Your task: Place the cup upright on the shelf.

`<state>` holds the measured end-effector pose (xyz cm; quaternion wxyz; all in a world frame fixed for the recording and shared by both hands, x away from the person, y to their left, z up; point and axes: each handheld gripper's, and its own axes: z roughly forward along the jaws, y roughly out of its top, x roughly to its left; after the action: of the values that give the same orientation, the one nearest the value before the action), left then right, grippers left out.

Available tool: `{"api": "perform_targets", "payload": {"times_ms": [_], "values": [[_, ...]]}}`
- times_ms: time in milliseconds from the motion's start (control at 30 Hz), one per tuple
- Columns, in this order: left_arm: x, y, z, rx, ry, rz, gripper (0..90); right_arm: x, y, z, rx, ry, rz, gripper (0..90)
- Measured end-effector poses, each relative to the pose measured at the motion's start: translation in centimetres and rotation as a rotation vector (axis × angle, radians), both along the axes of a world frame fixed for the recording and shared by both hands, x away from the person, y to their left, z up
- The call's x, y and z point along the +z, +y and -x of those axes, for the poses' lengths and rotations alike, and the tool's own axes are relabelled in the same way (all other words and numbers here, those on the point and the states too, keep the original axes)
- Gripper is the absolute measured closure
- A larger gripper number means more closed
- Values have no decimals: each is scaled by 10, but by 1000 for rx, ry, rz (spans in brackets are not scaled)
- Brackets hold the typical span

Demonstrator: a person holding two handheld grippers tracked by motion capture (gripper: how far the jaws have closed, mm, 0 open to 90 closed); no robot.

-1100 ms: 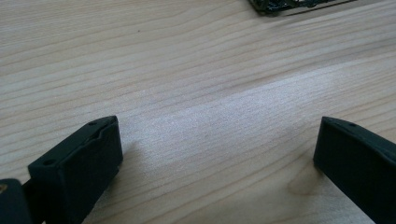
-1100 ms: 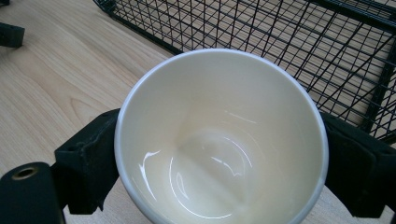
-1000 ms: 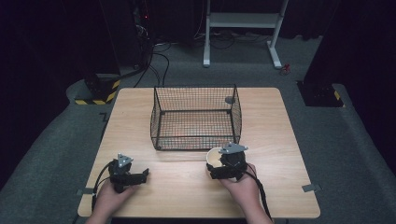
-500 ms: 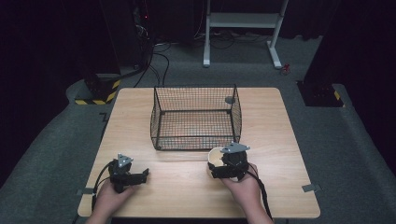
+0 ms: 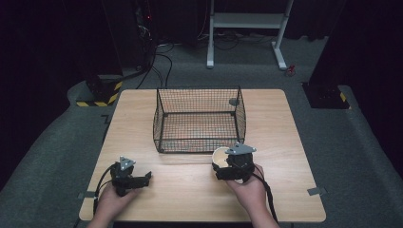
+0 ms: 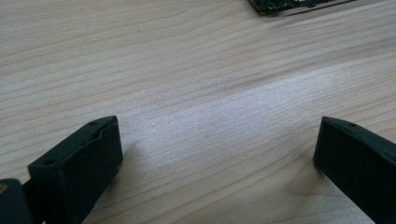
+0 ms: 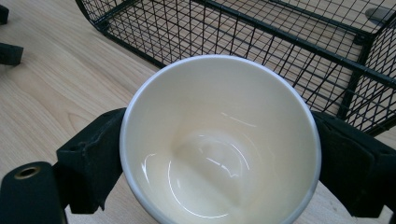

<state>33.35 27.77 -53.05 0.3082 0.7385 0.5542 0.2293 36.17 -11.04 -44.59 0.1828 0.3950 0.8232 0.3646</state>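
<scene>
cream cup [image 7: 219, 140] upright, mouth up, right tongs [image 7: 219, 158] clamping its sides

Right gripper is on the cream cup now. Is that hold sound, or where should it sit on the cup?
Keep it. The right gripper straddles the cup just under the rim, one jaw on each opposite side of the round wall, across its widest part. The cup is empty and open toward the camera, so coming along its mouth suits it. The wire basket lies just beyond.
</scene>
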Motion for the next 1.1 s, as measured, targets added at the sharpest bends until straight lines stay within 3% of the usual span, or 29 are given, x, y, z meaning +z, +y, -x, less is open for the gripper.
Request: {"api": "perform_targets", "payload": {"times_ms": [367,1100], "values": [[0,0,0,0,0,0,15,15,0,1,0,-34,-10,100],[0,0,0,-1,0,0,15,62,3,-3,-2,-132,-56,100]]}}
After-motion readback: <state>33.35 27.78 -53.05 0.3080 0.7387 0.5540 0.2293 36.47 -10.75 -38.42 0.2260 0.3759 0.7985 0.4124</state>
